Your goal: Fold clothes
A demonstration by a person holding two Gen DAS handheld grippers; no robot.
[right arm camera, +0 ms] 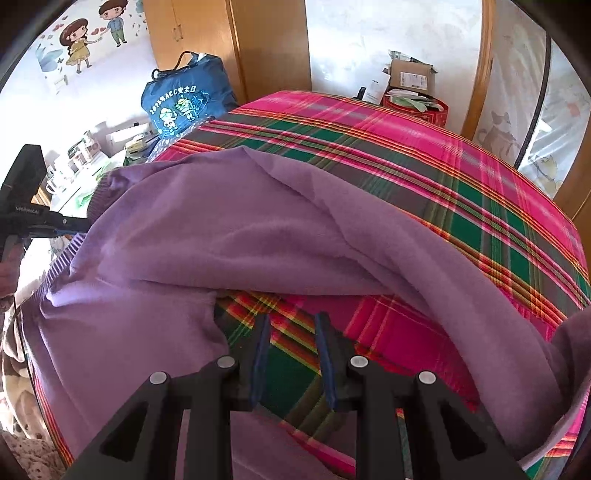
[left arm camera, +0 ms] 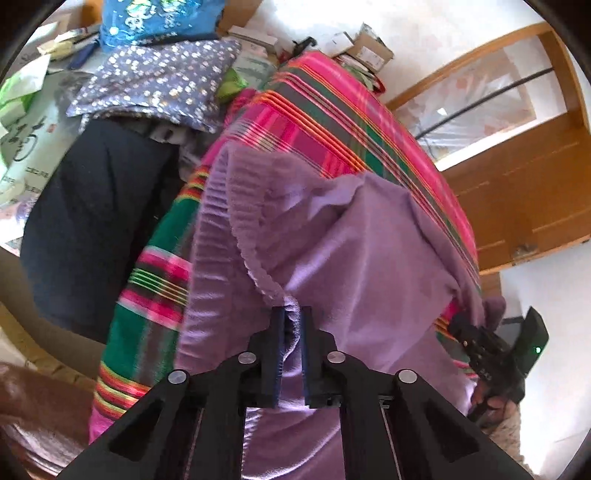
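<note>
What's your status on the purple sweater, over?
Left gripper shut on the purple sweater at its ribbed edge. Right gripper open, empty, over the plaid bedsheet. Sweater rumpled, not yet folded. Nothing in the way.

A bed (right arm camera: 424, 155) under a pink-and-green plaid cover fills the bright room. White walls carry a cartoon sticker (right arm camera: 92, 33). A wooden wardrobe (right arm camera: 229, 44) stands behind a blue bag (right arm camera: 184, 99); cardboard boxes (right arm camera: 410, 79) sit beyond, perhaps against a window frame (right arm camera: 480, 92).
</note>
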